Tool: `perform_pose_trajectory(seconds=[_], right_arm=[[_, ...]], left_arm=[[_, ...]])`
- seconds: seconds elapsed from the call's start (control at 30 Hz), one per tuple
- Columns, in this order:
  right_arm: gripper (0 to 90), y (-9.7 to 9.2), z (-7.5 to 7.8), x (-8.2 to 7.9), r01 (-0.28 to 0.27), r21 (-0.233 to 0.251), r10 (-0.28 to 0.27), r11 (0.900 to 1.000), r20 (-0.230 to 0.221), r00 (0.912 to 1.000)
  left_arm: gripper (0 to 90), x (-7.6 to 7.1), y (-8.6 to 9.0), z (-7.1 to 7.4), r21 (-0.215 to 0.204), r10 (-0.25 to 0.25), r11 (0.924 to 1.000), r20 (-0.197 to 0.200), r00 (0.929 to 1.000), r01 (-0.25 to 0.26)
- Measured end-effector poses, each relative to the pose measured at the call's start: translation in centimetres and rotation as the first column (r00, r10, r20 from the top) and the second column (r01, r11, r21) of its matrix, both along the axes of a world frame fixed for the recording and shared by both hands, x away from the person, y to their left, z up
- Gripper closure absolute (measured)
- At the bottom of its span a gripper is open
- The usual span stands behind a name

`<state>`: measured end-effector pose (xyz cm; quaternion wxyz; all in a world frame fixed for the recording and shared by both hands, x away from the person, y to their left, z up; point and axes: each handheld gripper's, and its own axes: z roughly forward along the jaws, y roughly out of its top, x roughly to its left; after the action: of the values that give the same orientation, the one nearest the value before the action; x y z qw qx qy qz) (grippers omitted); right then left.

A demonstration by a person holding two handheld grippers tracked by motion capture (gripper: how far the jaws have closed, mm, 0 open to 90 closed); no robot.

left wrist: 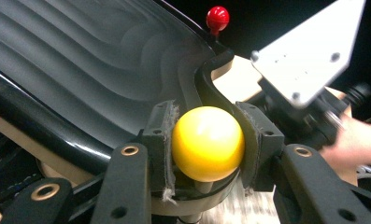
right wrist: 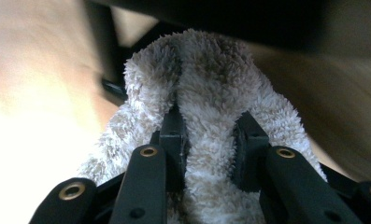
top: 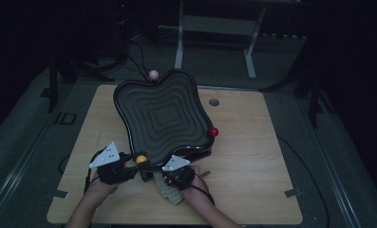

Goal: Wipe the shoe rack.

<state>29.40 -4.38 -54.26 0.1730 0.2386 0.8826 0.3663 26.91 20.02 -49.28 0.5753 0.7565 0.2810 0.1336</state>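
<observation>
A yellow ball point(left wrist: 208, 143) is clamped between the pads of the left gripper point(left wrist: 206, 144) at the near corner of a black wavy tray point(top: 163, 114); a short stem under the ball can be made out, but where it joins the tray is hidden behind the jaws. In the high view the same ball point(top: 141, 159) is seen just in front of the left gripper point(top: 129, 164), right at the tray's near edge. A red ball point(top: 214, 131) is seen at the tray's right rim and a pink ball point(top: 153, 74) at its far rim — the pink one half lost in the dim light.

A fluffy beige cloth point(right wrist: 211, 107) is pinched between the closed jaws of the right gripper point(right wrist: 210, 144), its pile bulging over and around both pads. Its far end is cut off by a dark edge above — probably the tray's underside, though this cannot be told for sure. In the high view the right gripper point(top: 179, 176) is held just below the tray's near edge, with the cloth point(top: 169, 190) hanging toward the wooden table point(top: 252, 166). The scene is dark, and the surroundings are blurred in the right gripper view.
</observation>
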Motion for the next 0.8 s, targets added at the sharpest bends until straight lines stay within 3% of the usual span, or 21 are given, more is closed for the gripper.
perform_pose_trajectory(seconds=[0.2, 0.37, 0.47, 0.53, 0.63, 0.73, 0.8], right_arm=[[69.9, -4.5, 0.2, 2.4, 0.123, -0.034, -0.122, 0.9918, 0.031, 0.992], [69.9, -8.7, 0.3, 4.3, 0.259, -0.042, -0.257, 0.965, 0.048, 0.9652], [70.0, -10.4, 0.4, 4.9, 0.284, -0.001, -0.284, 0.9587, -0.003, 0.9587], [70.1, -10.0, 0.4, 4.6, 0.28, -0.008, -0.28, 0.9599, -0.007, 0.9599], [70.8, -9.3, 0.5, 3.7, 0.243, 0.026, -0.242, 0.9697, -0.037, 0.9696], [70.8, -8.0, 0.9, 2.0, 0.144, 0.066, -0.139, 0.9873, -0.084, 0.9868], [70.8, -6.7, 1.1, 0.4, 0.077, 0.093, -0.068, 0.9926, -0.101, 0.9926]], left_arm=[[60.3, 0.0, 0.0, 0.0, -0.002, -0.002, 1.0, 0.0, 1.0, 0.002], [60.3, 0.0, 0.0, 0.0, 0.001, -0.002, 1.0, 0.0, 1.0, 0.002], [60.3, 0.0, -0.2, 0.0, 0.002, 0.001, 1.0, 0.0, 1.0, -0.001], [60.2, 0.0, -0.2, 0.1, 0.006, 0.003, 1.0, 0.0, 1.0, -0.003], [60.2, -0.1, -0.2, 0.0, 0.005, 0.011, 0.9999, 0.001, 0.9999, -0.011], [60.2, -0.1, -0.2, 0.0, 0.002, 0.012, 0.9999, 0.001, 0.9999, -0.012], [60.2, -0.1, -0.2, 0.0, -0.001, 0.015, 0.9999, 0.002, 0.9999, -0.015]])
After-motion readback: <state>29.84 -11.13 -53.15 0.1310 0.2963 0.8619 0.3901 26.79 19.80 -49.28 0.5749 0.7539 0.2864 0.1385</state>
